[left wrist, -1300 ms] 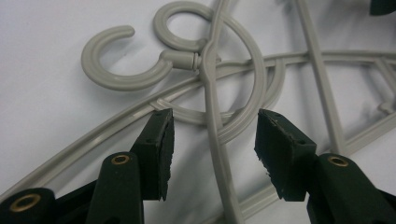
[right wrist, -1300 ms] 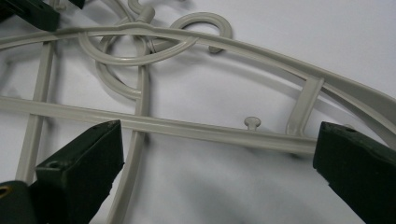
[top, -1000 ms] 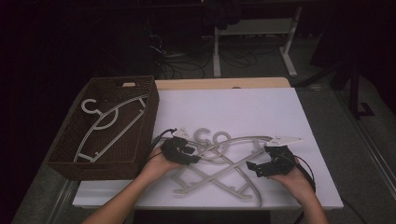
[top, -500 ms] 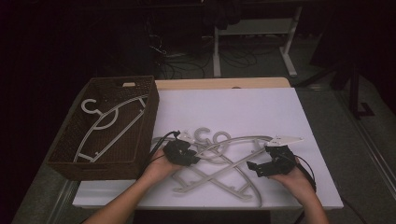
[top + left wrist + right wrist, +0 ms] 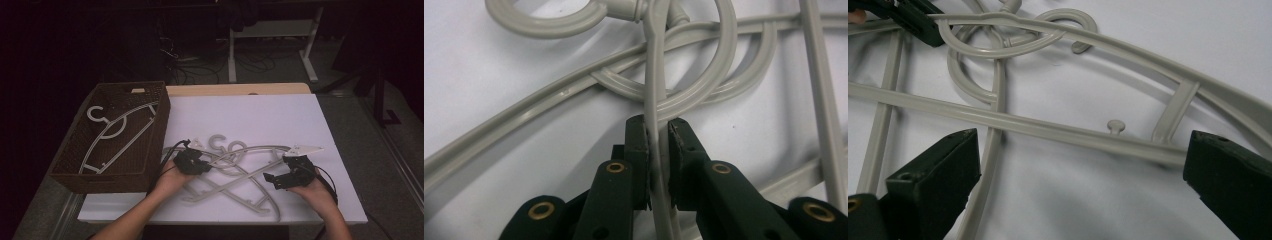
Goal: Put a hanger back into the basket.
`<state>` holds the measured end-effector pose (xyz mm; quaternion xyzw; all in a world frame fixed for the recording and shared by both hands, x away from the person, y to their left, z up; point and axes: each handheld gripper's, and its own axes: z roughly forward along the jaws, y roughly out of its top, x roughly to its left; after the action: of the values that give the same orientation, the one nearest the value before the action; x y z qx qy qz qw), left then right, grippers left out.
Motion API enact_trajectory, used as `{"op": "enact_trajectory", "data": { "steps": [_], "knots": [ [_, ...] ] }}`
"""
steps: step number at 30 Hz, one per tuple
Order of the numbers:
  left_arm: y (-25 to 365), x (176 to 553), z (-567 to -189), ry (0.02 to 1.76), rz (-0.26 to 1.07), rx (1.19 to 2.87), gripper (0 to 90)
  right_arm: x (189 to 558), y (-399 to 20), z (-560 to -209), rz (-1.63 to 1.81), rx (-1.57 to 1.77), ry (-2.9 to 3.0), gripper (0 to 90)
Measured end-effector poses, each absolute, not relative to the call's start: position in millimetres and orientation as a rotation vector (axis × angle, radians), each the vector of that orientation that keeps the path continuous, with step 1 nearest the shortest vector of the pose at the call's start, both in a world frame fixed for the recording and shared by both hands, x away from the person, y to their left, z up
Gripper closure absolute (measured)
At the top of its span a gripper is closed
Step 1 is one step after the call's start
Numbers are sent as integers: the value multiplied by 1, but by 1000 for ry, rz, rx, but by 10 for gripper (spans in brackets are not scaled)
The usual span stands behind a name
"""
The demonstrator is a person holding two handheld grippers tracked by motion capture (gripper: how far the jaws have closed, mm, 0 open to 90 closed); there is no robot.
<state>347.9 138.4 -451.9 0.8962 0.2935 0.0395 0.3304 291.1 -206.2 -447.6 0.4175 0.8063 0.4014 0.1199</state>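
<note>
Several grey plastic hangers lie tangled on the white table. My left gripper is at their left end. In the left gripper view it is shut on a thin arm of one grey hanger, just below the looped hooks. My right gripper rests at the right side of the pile. In the right gripper view it stands wide open over a hanger's straight bar, touching nothing. The left gripper also shows there, far off at the top left.
A dark wicker basket stands at the table's left edge with one grey hanger inside. A wooden strip borders the table's far side. Beyond it are desk legs and cables on a dark floor.
My left gripper has crept slightly right into the hanger pile. The right gripper and the hangers have hardly moved.
</note>
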Motion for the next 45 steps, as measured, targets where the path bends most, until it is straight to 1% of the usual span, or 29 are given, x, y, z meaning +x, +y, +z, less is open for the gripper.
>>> {"op": "enact_trajectory", "data": {
  "steps": [7, 17, 23, 30, 35, 38, 41, 43, 44, 45],
  "knots": [
    [137, 350, -449, 796, 106, 2319, 821, 291, -208, -447, 1178, 1219, 2351, 17],
    [132, 353, -430, 789, 131, 2276, 824, 290, -215, -445, 1190, 1230, 2327, 17],
    [130, 356, -407, 781, 169, 2258, 825, 290, -220, -444, 1203, 1233, 2311, 17],
    [135, 362, -366, 757, 213, 2234, 824, 289, -220, -443, 1212, 1224, 2313, 17],
    [145, 363, -334, 738, 264, 2228, 824, 289, -218, -443, 1214, 1214, 2319, 17],
    [158, 365, -317, 737, 296, 2221, 824, 289, -217, -443, 1215, 1213, 2320, 17],
    [166, 367, -309, 747, 308, 2208, 825, 289, -218, -443, 1219, 1216, 2318, 17],
    [184, 371, -298, 758, 329, 2188, 825, 289, -218, -443, 1218, 1220, 2318, 17],
    [184, 371, -298, 758, 329, 2188, 824, 290, -218, -443, 1217, 1220, 2318, 17],
    [196, 373, -293, 775, 337, 2177, 825, 290, -218, -443, 1217, 1221, 2317, 17]
  ]
}}
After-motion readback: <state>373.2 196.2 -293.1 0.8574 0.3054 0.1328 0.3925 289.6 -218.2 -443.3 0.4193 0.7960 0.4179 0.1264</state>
